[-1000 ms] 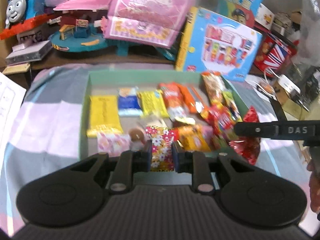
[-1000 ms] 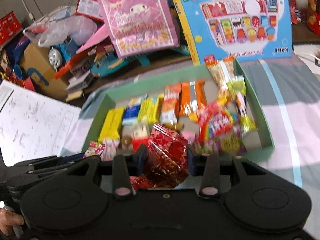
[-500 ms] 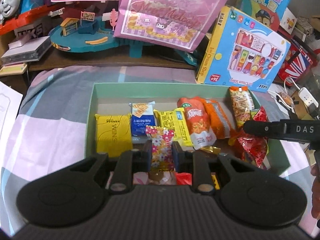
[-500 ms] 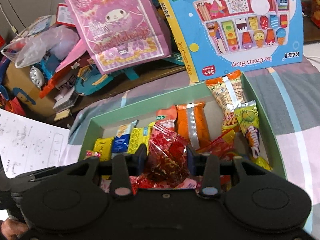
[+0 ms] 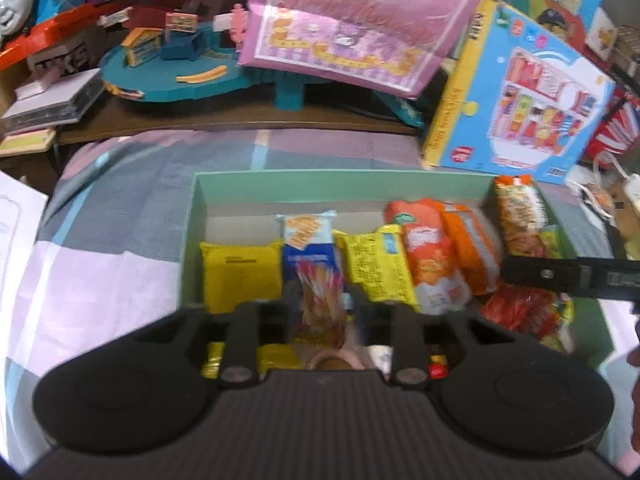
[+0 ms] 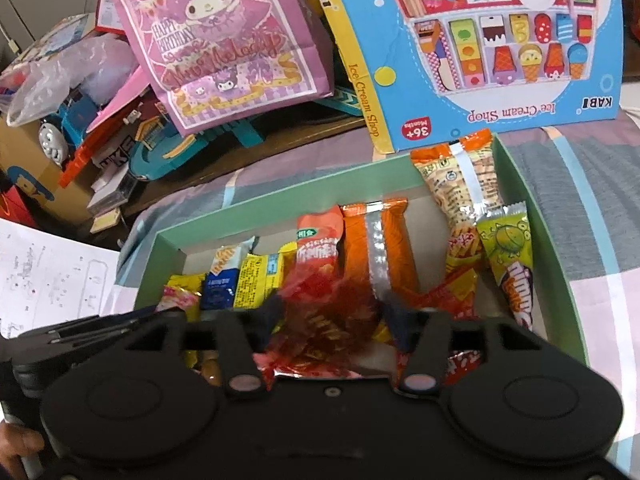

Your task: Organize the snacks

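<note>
A green box (image 5: 320,187) (image 6: 556,248) on the bed holds several snack packets in a row: a yellow packet (image 5: 240,272), a blue-white one (image 5: 307,240), a yellow one (image 5: 378,268) and orange ones (image 5: 434,264). My left gripper (image 5: 322,300) is shut on a small floral candy packet (image 5: 320,304) above the box's near part. My right gripper (image 6: 330,316) is shut on a red crinkly candy bag (image 6: 328,320) above the box's middle; it also shows in the left wrist view (image 5: 520,312) at the right.
Behind the box stand a pink gift bag (image 6: 216,40), a blue Ice Cream Shop toy box (image 6: 500,52) and a teal toy set (image 5: 172,68). White paper (image 6: 48,280) lies to the left on the checked bedcover (image 5: 100,280).
Both grippers have moved forward over the box with their packets still held. The far row of snacks now looks closer and larger in both views.
</note>
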